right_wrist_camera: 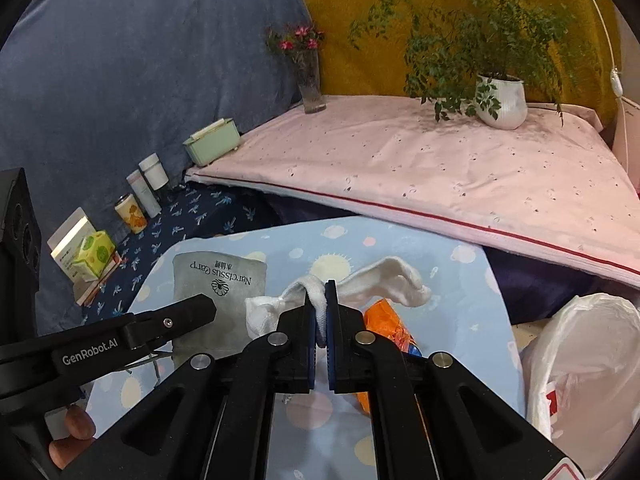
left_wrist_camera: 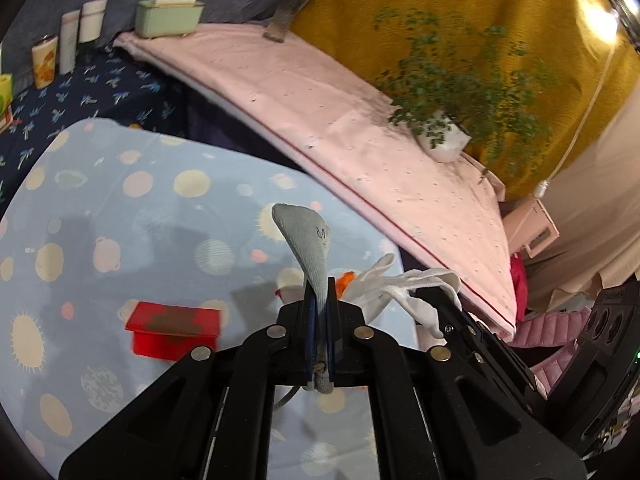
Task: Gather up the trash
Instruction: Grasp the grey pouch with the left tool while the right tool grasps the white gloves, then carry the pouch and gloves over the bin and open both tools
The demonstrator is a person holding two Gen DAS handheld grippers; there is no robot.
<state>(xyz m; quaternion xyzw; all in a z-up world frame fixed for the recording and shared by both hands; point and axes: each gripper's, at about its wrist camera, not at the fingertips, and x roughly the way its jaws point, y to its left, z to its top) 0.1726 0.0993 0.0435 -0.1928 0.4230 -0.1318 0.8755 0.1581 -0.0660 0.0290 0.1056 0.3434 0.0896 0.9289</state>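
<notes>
My left gripper (left_wrist_camera: 320,282) is shut on a grey cloth pouch (left_wrist_camera: 306,240), which sticks up from between the pads. In the right wrist view the same pouch (right_wrist_camera: 224,280) shows its printed face, and one of the left gripper's fingers (right_wrist_camera: 180,316) crosses its lower edge. My right gripper (right_wrist_camera: 320,284) is shut on a white sock (right_wrist_camera: 392,280) that drapes to both sides of the pads. The sock (left_wrist_camera: 400,284) also hangs just right of the left gripper. An orange wrapper (right_wrist_camera: 386,320) lies on the light blue dotted tablecloth (right_wrist_camera: 460,300) under the sock.
A red box (left_wrist_camera: 172,324) sits on the table at the left. A white plastic bag (right_wrist_camera: 580,360) stands open off the table's right edge. Behind are a pink-covered ledge (right_wrist_camera: 440,168), a potted plant (right_wrist_camera: 502,104), a flower vase (right_wrist_camera: 310,80), a green box (right_wrist_camera: 212,144) and several containers.
</notes>
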